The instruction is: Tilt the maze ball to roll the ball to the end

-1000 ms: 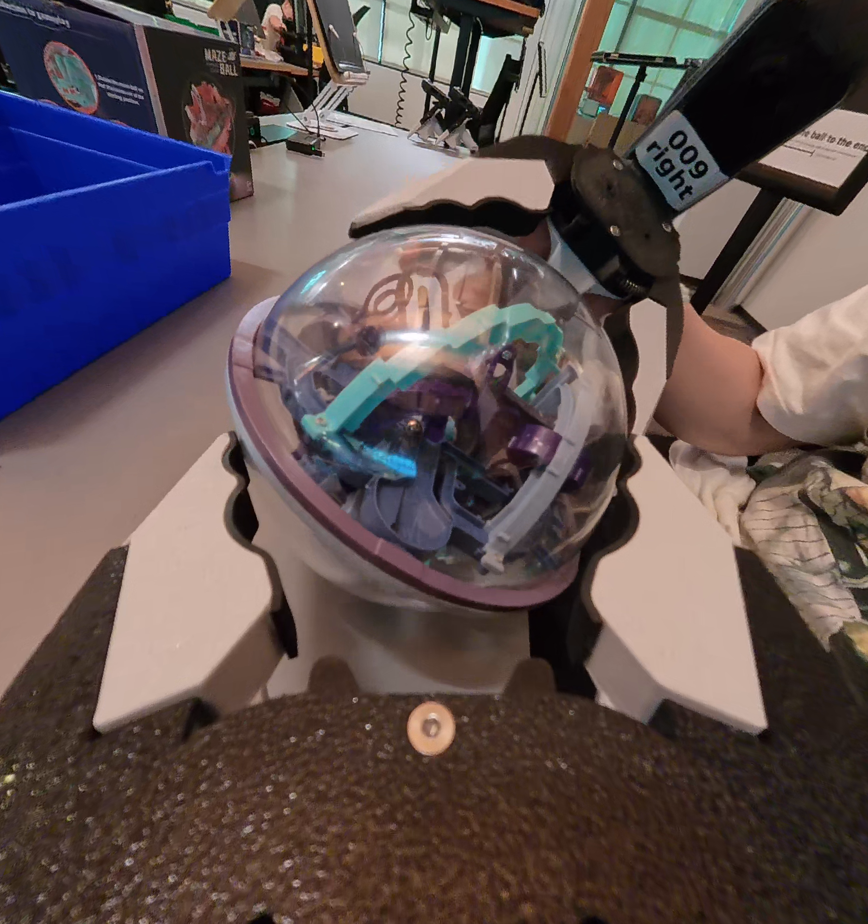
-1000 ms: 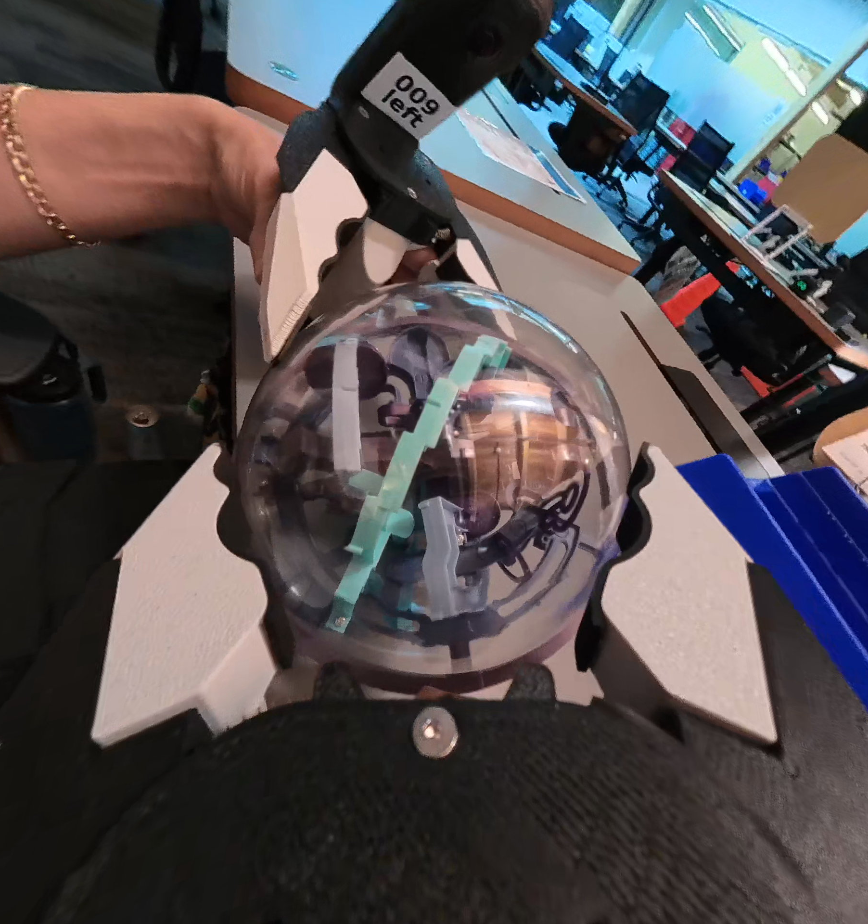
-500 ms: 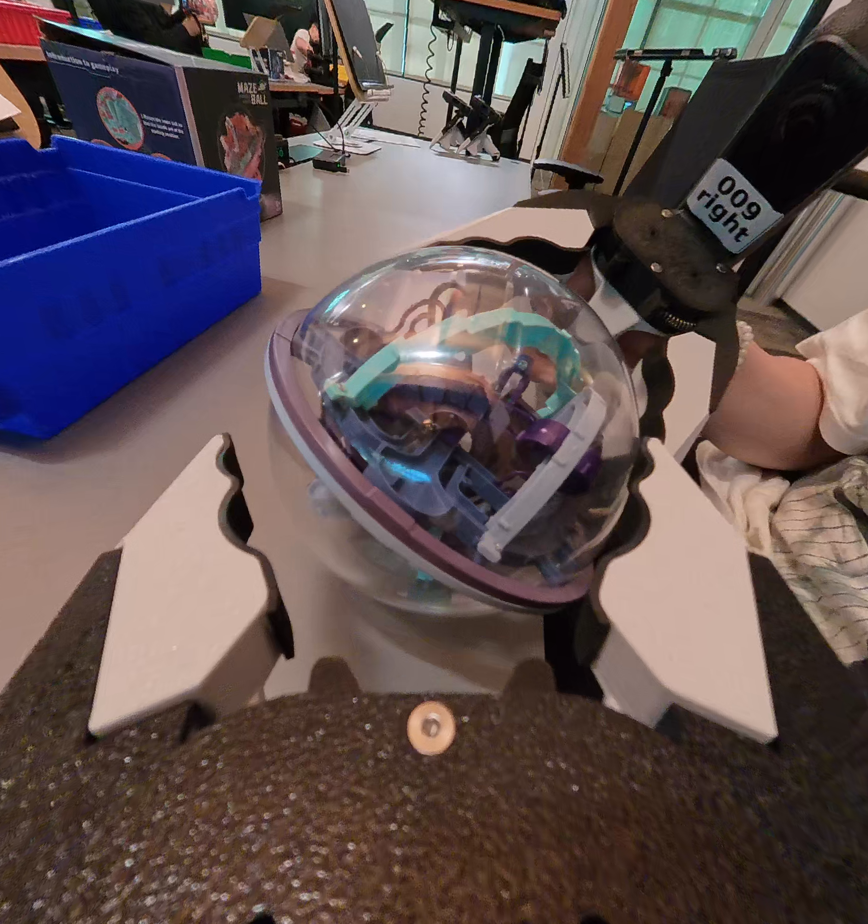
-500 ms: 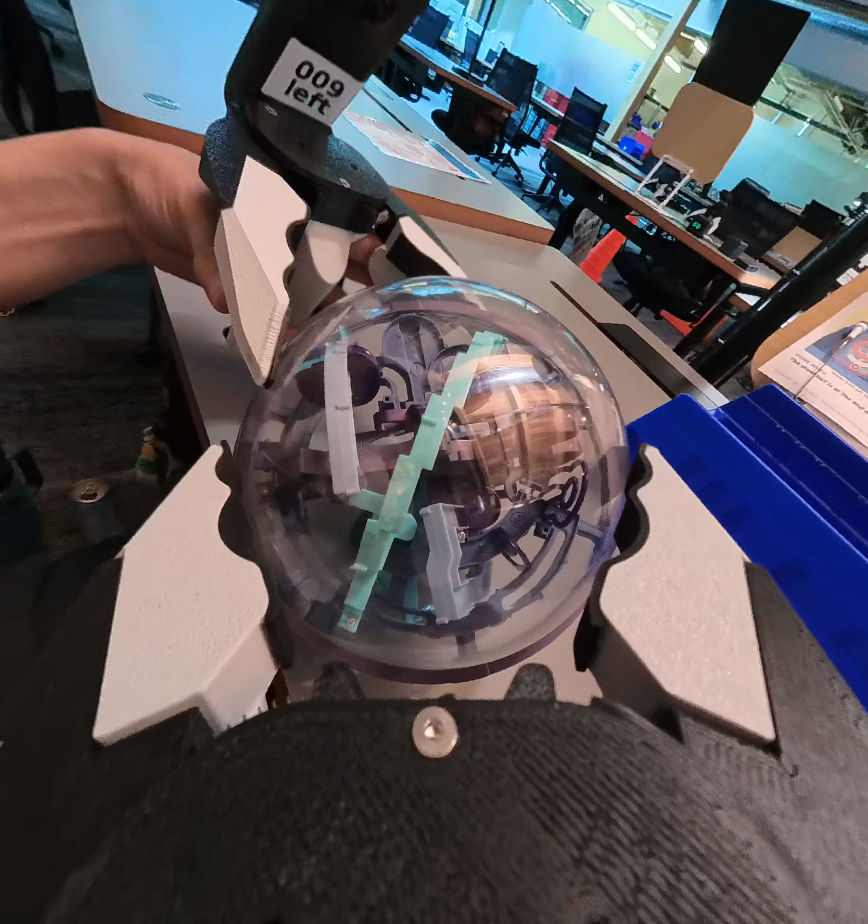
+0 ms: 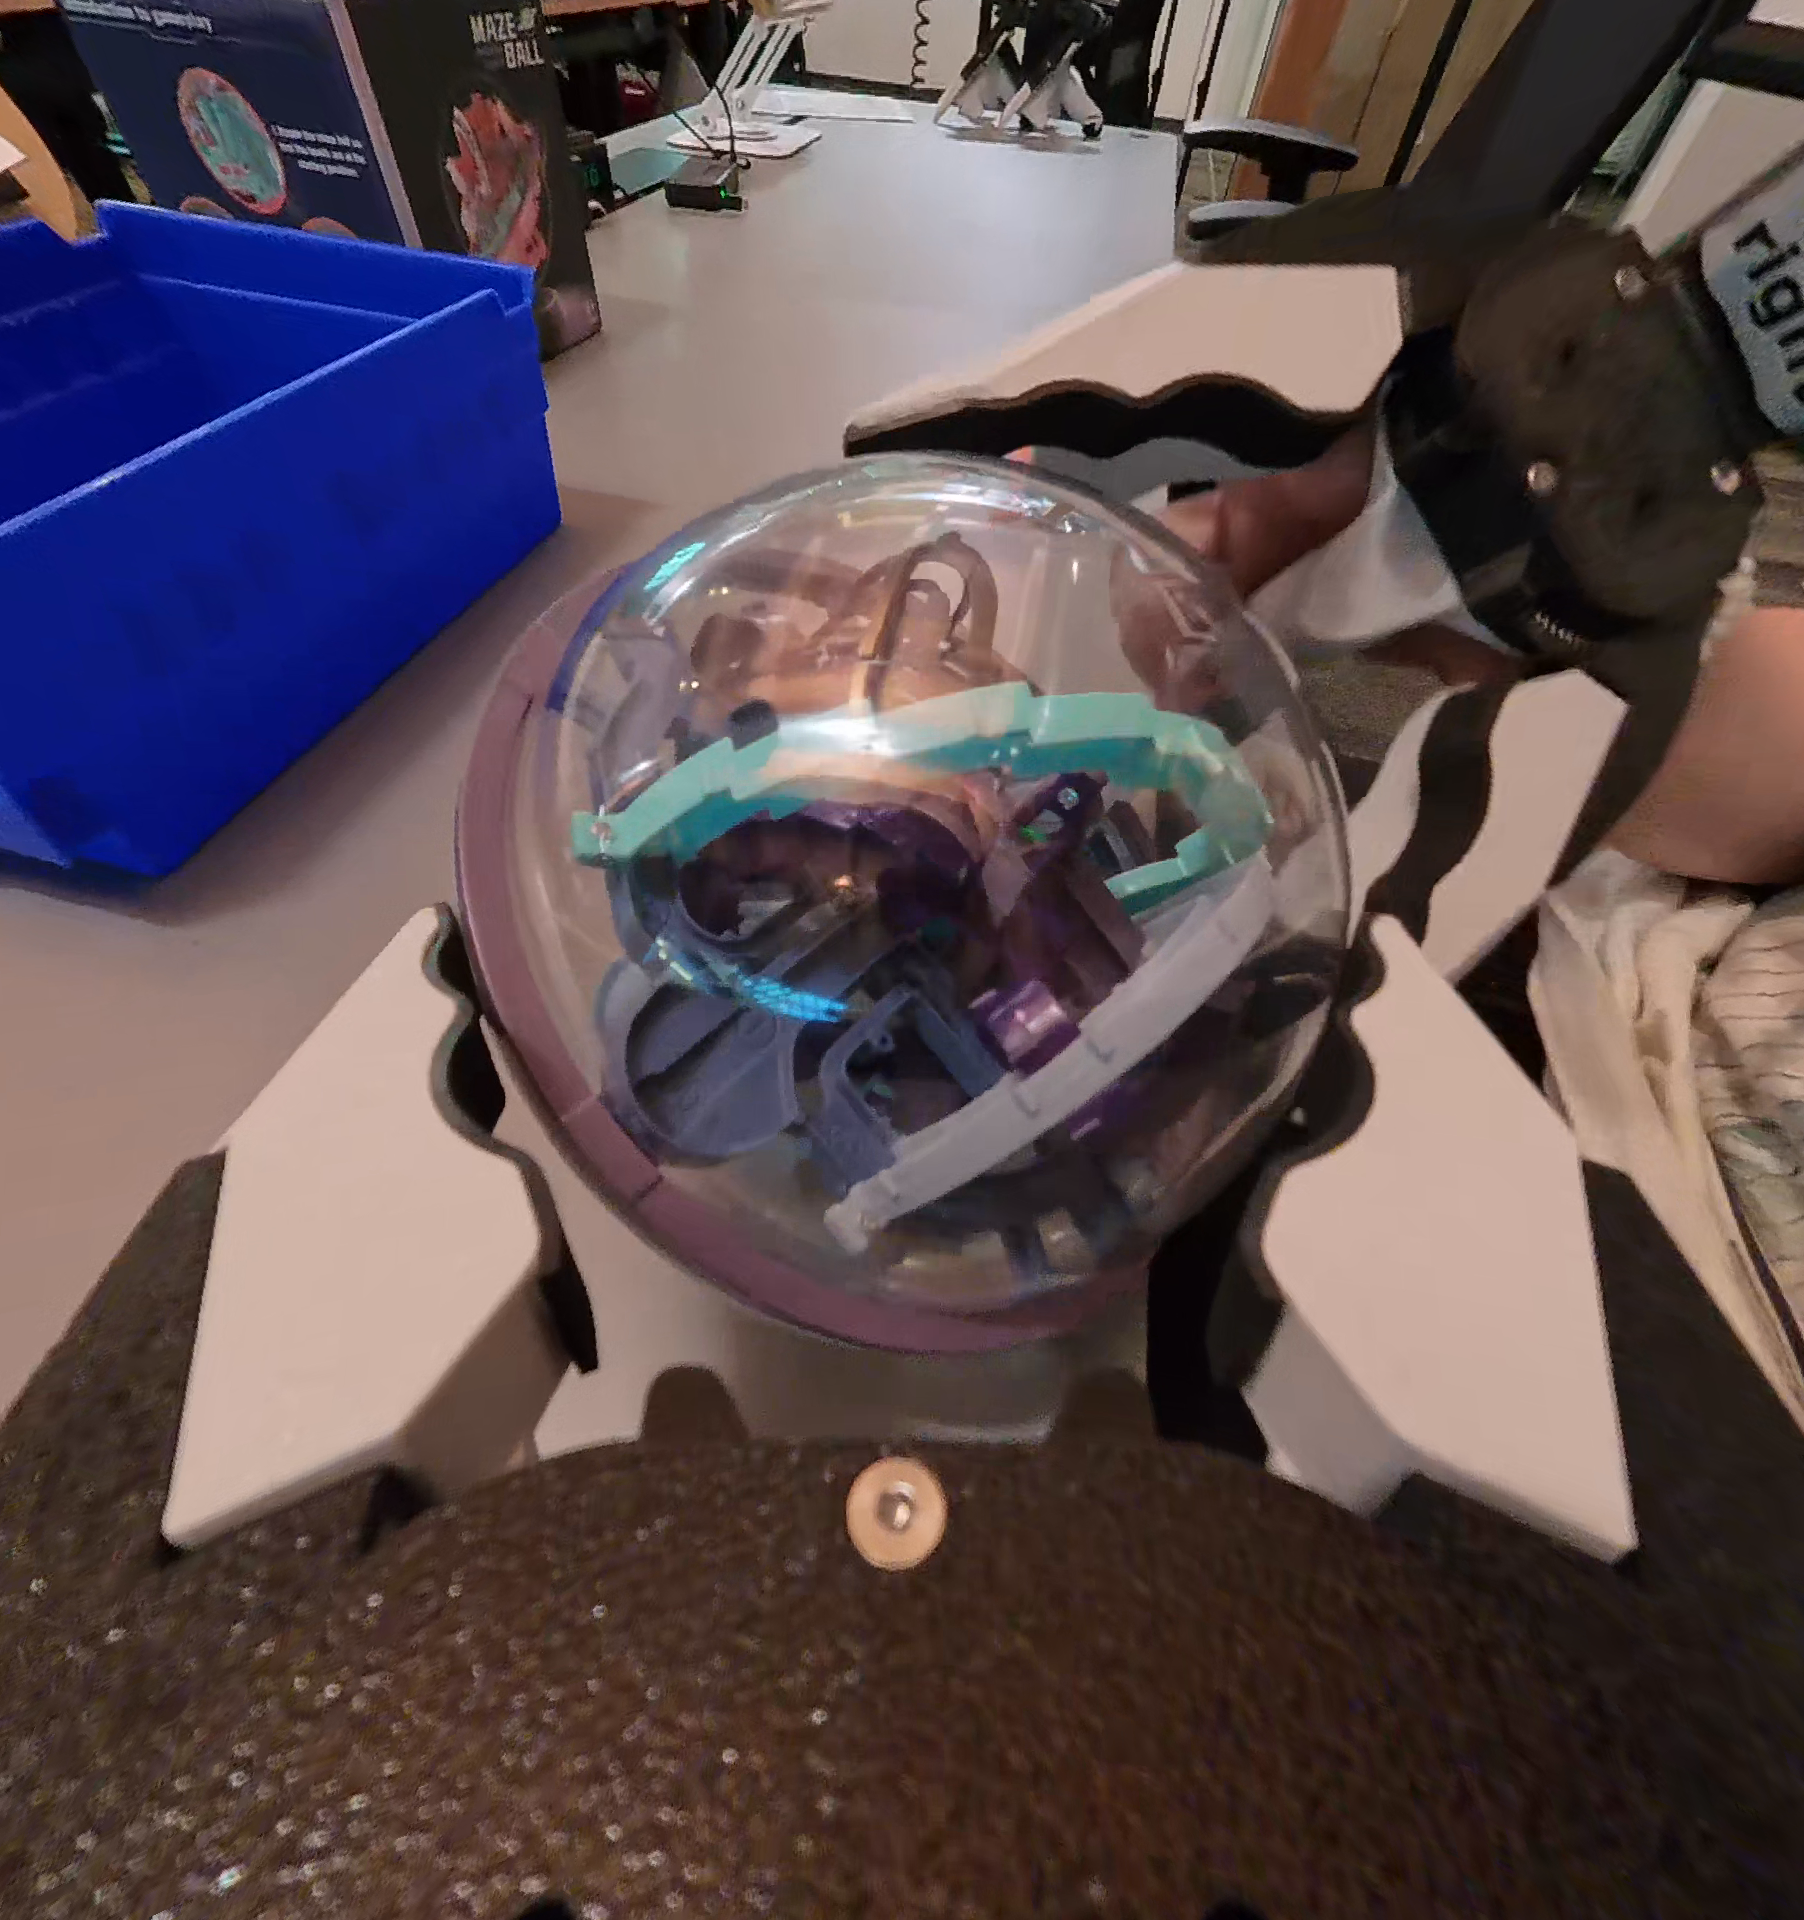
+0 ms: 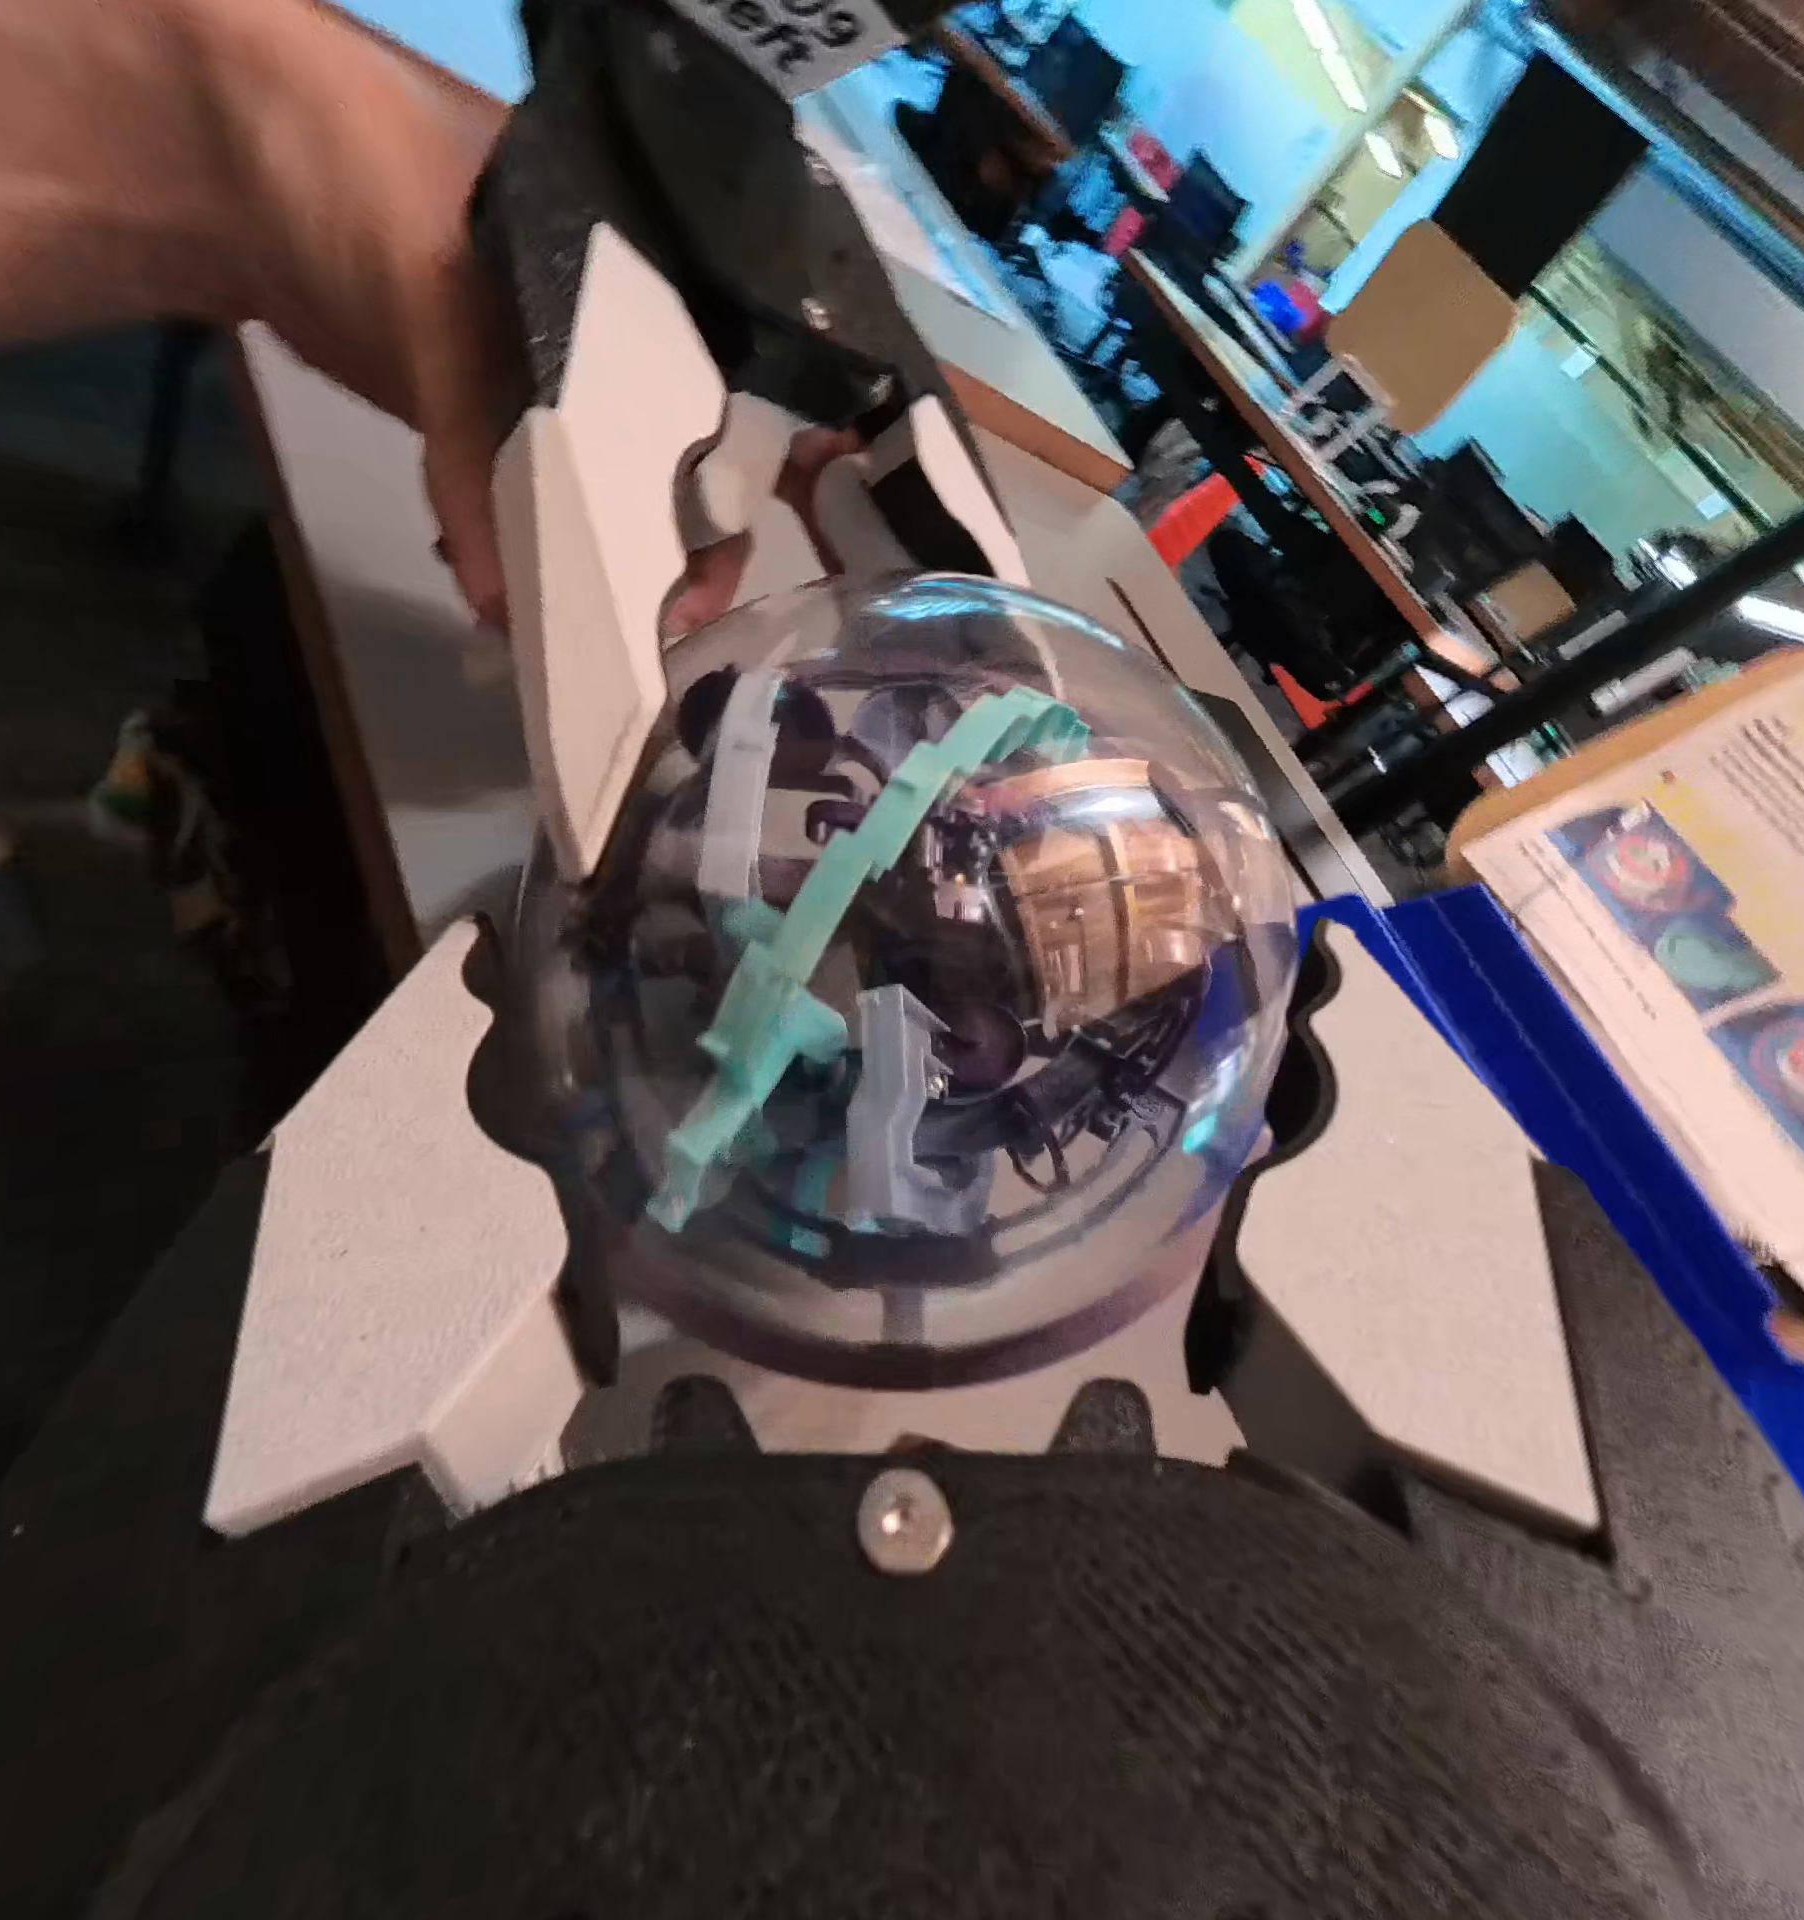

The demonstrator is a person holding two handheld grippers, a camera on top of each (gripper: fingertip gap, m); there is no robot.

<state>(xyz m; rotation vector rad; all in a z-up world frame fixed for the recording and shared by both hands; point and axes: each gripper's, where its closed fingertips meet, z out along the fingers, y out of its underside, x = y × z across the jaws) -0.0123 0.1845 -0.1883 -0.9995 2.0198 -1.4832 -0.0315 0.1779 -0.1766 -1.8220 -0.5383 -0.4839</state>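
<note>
One clear maze ball (image 5: 908,904) sits between two grippers: the left gripper (image 5: 903,997) and the right gripper (image 6: 903,1018) each clamp it from opposite sides, jaws spread wide with pads against the shell, above the grey table (image 5: 129,997), near one blue bin (image 5: 202,520). The small ball inside is too hard to pick out, and the right wrist view is blurred. Compared with a second ago, the sphere's purple rim tilts differently and the bin looks nearer.
</note>
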